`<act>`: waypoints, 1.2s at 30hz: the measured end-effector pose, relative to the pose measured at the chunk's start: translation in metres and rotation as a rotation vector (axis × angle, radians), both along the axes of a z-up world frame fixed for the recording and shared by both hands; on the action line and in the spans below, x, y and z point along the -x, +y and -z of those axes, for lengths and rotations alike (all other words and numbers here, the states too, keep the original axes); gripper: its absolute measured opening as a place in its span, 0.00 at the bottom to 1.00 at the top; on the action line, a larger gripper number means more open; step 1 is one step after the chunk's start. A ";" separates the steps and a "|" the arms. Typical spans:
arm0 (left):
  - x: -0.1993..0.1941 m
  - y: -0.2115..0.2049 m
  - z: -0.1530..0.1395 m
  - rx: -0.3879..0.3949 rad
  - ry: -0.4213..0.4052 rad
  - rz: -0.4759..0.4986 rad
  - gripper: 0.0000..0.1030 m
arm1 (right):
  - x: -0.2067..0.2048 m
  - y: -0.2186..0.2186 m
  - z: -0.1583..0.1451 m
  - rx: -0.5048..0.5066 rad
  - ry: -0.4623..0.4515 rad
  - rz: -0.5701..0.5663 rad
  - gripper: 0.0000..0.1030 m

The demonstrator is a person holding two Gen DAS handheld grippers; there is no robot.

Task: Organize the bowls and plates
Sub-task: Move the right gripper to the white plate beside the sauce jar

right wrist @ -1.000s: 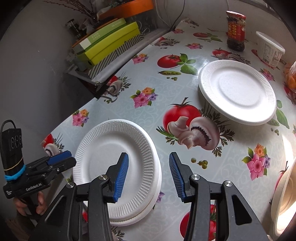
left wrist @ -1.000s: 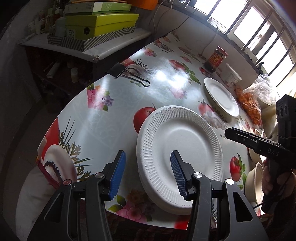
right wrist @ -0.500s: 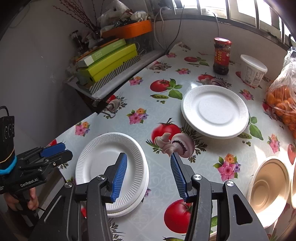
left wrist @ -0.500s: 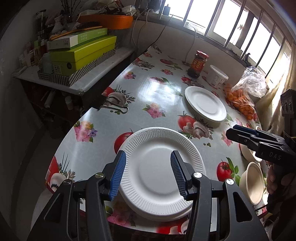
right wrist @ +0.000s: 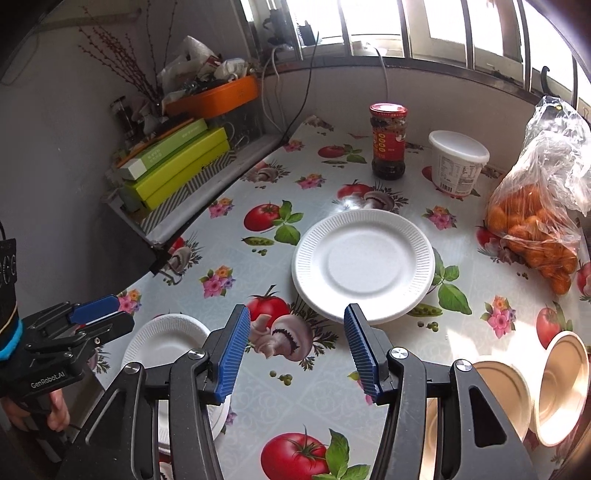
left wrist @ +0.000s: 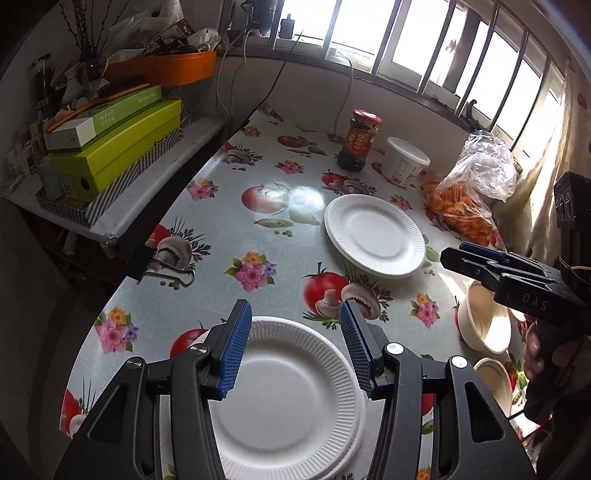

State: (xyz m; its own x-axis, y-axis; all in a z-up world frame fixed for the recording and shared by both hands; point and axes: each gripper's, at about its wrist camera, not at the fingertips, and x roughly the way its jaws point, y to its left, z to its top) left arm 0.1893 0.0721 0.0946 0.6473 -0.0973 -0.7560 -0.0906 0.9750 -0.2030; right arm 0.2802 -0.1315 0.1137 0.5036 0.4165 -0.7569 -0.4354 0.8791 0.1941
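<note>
Sunlit barred windows behind a vegetable-print table, grey wall.

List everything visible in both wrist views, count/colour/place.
white foam plate stack: several, exact count unclear, white, near table edge under left gripper
single white foam plate: 1, white, mid-table
beige paper bowls: at least 2, cream, right near edge
red-lidded sauce jar: 1, dark with red label, far side by the wall
white plastic tub: 1, white, right of the jar
clear bag of orange fruit: 1, orange contents, far right
green boxes: stacked, lime, side shelf on the left
orange tray: 1, orange, behind the boxes
printed tablecloth: 1, tomato, mushroom and flower pattern
left gripper: black, blue pads, open
right gripper: black, blue pads, open
</note>
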 end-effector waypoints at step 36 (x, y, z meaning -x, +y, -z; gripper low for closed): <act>-0.167 -0.031 0.077 0.150 0.279 -0.011 0.50 | -0.151 -0.072 0.076 0.048 0.213 0.183 0.48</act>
